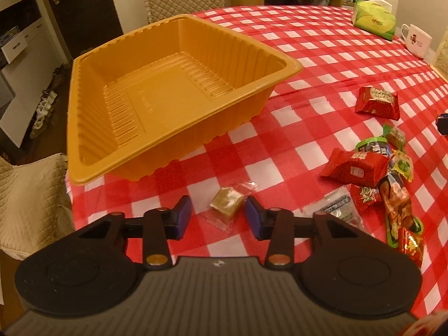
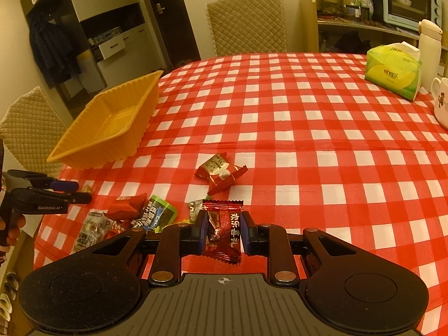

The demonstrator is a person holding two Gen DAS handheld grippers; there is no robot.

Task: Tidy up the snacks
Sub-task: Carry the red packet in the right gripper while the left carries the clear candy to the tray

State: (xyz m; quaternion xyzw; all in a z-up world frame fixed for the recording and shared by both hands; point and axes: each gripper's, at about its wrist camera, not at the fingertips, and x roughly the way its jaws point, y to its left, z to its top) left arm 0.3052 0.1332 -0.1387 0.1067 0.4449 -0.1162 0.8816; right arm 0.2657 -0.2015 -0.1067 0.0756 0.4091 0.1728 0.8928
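Observation:
My left gripper (image 1: 218, 210) is open just above the red-checked tablecloth. A small brown candy in a clear wrapper (image 1: 226, 205) lies between its blue pads, with a gap on the left side. The empty orange tray (image 1: 156, 95) stands right behind it, at the table's left edge. My right gripper (image 2: 224, 231) is shut on a dark red candy packet (image 2: 224, 232), lifted over the cloth. From the right wrist view the left gripper (image 2: 81, 191) shows at far left beside the tray (image 2: 112, 128). Several loose snacks (image 1: 355, 168) lie in a heap (image 2: 140, 215).
One red packet (image 1: 378, 102) lies apart, further in on the table (image 2: 218, 172). A green tissue pack (image 2: 392, 72), a white bottle (image 2: 428, 53) and a mug (image 2: 442, 100) stand at the far right. Quilted chairs (image 2: 246, 25) flank the table. A person's hand (image 2: 11, 224) holds the left gripper.

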